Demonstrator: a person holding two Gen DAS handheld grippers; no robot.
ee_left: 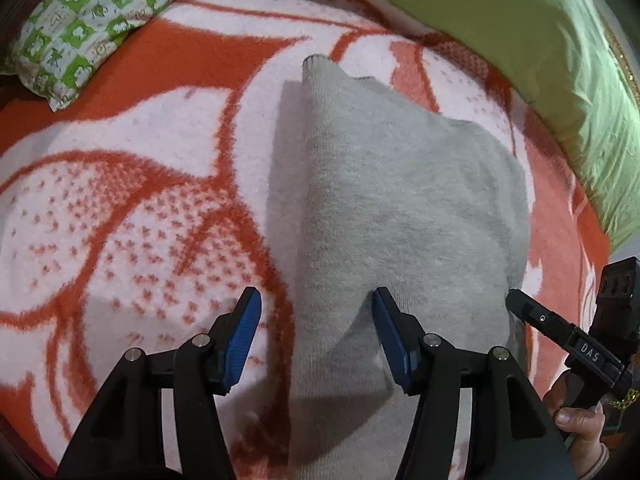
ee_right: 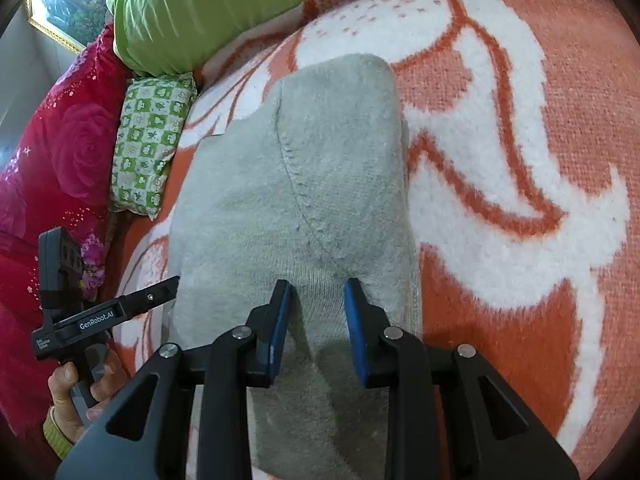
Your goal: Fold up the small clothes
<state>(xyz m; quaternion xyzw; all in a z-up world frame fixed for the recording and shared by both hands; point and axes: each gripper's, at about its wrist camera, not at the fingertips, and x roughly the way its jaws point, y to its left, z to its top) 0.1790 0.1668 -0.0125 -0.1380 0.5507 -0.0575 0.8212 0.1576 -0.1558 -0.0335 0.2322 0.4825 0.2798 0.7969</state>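
A folded garment lies on a blanket spread over the bed, with both claws above its near end: the left claw at its left edge, the right claw over its middle. Beyond the garment's far end lie a small pillow and a large cushion, the pillow just beside the cushion.

We log hidden and cut-off parts only:
- grey knit garment: near end runs under left gripper and off frame bottom; layers beneath top fold unseen.
- same garment, right wrist view: near hem lost behind right gripper.
- green checked pillow: cut by frame edge.
- framed picture: only corner visible.
- blanket: blurred in places.
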